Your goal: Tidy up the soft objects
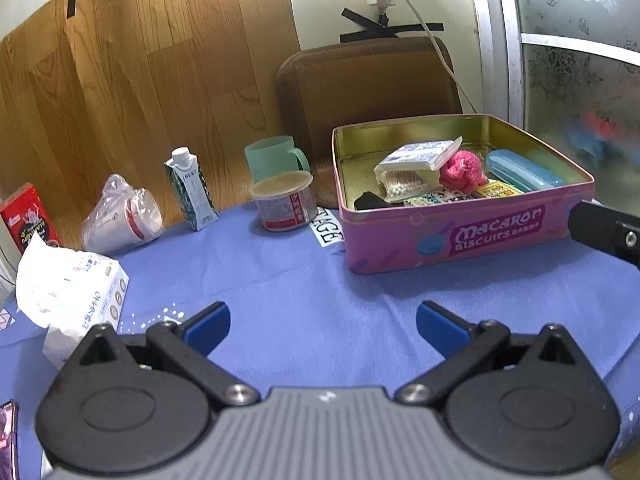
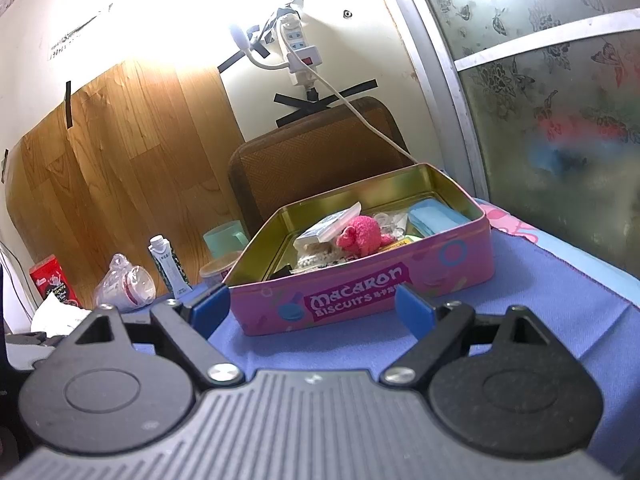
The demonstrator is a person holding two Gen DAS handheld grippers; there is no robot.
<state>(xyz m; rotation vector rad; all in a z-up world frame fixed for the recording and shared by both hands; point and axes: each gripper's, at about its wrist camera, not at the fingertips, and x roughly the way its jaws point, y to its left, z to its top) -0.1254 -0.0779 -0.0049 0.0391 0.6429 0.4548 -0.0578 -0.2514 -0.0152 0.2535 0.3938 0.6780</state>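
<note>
Both the left gripper (image 1: 323, 326) and the right gripper (image 2: 312, 308) hang empty, blue fingers spread wide above the blue tablecloth (image 1: 312, 280). Ahead, the pink fuzzy soft toy (image 1: 463, 169) lies inside the open pink Macaron biscuit tin (image 1: 468, 236), beside a cotton-swab pack (image 1: 404, 184).

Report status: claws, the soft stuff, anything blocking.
Left claw open, empty, over the blue cloth. Right claw open, empty, facing the pink tin. Pink fluffy item already inside the tin. Nothing blocking.
</note>
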